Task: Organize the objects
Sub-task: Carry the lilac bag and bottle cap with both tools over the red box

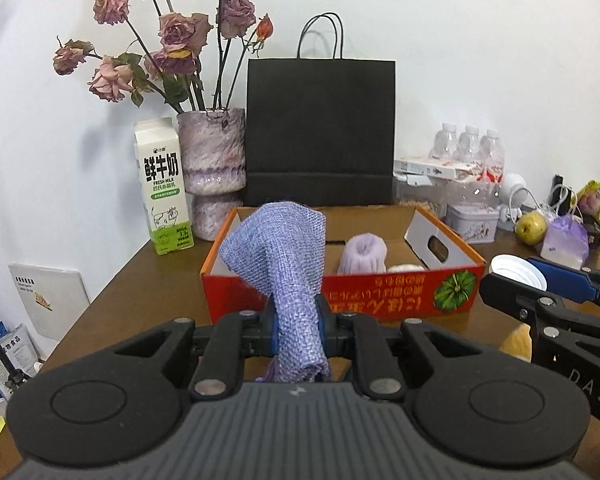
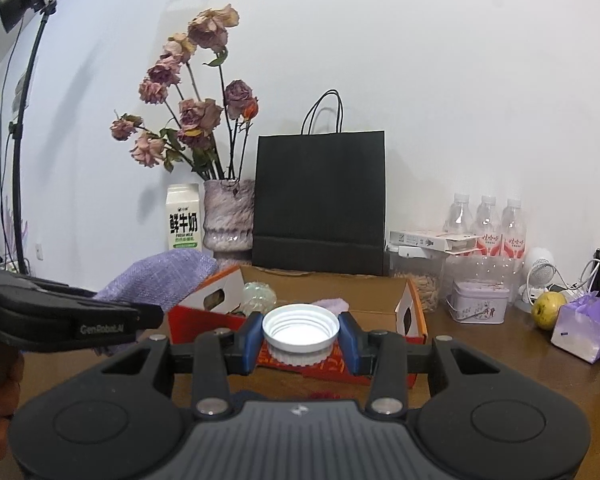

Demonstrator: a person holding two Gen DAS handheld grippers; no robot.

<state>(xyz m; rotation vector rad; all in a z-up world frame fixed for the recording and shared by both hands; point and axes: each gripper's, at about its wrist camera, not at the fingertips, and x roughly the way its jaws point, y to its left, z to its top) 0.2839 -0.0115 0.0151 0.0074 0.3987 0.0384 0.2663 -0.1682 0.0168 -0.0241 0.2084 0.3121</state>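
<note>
You see a coarse-woven lilac cloth [image 1: 288, 280], a ribbed white plastic lid [image 2: 301, 328], a printed cardboard box [image 1: 384, 292], a matt black paper bag [image 1: 320, 132] and a smooth wooden table [image 1: 140, 292].

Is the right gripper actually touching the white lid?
Touching. The right wrist view shows the right gripper with both blue pads pressed against the sides of the white lid.

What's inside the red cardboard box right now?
In the red cardboard box: a fuzzy lavender item, a pale item, a clear bumpy ball. The purple woven cloth hides the rest.
</note>
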